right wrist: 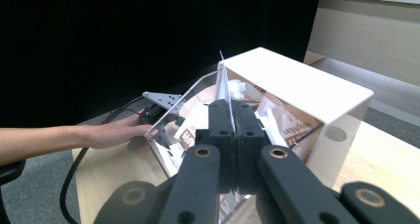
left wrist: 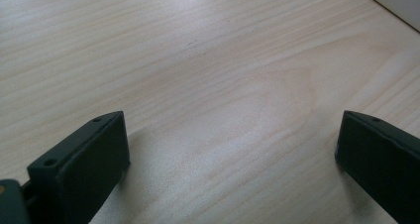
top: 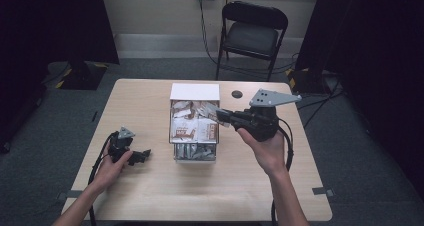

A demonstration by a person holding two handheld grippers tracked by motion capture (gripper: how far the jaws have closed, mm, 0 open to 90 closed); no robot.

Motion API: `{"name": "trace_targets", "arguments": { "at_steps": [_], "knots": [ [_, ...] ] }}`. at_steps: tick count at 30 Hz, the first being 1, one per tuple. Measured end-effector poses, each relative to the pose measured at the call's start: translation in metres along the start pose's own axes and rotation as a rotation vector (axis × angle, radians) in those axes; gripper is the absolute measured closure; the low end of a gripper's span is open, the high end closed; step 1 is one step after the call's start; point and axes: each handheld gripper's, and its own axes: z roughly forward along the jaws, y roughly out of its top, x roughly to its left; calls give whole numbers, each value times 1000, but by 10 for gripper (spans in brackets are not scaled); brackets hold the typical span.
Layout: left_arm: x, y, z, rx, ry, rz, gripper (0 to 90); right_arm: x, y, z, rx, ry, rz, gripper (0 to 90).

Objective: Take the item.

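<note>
Black jaws of the right gripper are pressing together on a thin packet, which is standing on edge between them, long axis pointing up and away over the box of sachets on the table; judging by this, the packet is being lifted out, and the next move is calling for carrying it clear of the clear wall; the left gripper is resting wide open and empty, low over bare wood.
</note>
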Motion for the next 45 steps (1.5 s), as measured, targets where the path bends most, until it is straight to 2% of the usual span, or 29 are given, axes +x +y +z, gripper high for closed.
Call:
{"name": "trace_targets", "arguments": {
  "at_steps": [23,45],
  "knots": [
    [0,0,0,-2,0,-2,0,-31,-11,-17,-1,-84,62,892],
    [0,0,0,-1,-1,-2,0,-58,-33,-7,67,-162,115,892]
  ]
}}
